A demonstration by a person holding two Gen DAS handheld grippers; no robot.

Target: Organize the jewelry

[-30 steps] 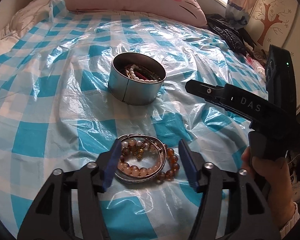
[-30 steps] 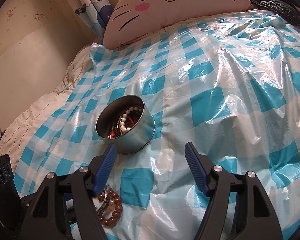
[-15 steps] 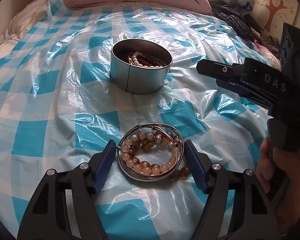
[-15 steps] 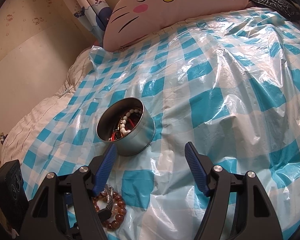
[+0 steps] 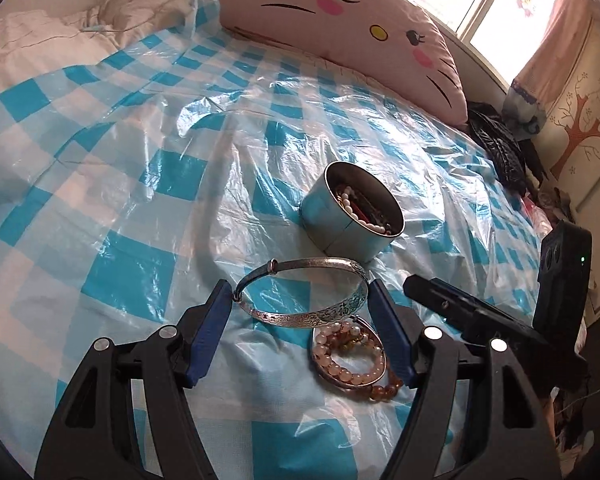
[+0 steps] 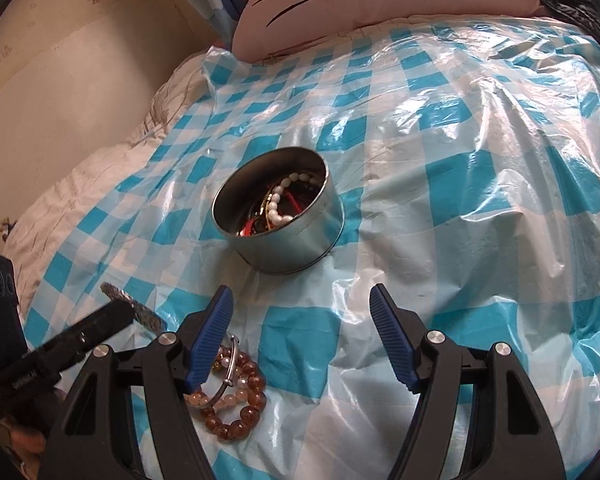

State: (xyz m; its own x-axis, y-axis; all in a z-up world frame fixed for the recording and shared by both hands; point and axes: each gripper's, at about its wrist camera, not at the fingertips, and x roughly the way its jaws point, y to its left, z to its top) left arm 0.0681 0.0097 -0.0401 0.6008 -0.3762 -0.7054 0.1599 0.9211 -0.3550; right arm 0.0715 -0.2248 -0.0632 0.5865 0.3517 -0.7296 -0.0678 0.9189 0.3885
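Bed (image 5: 112, 216), checked plastic cover. Bangle (image 5: 304, 294) is gripped across its width by left tool (image 5: 300, 300), above bead bracelets (image 5: 350, 358). Right tool (image 6: 300, 308) is spread, idle. Bangle is best carried level, released inside tin (image 5: 352, 214).

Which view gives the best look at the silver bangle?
The left wrist view: the silver bangle spans the left gripper fingers, whole ring visible. The right wrist view catches only a short engraved piece past the left gripper's finger.

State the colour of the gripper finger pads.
Blue, on the left gripper; clearest in the left wrist view.
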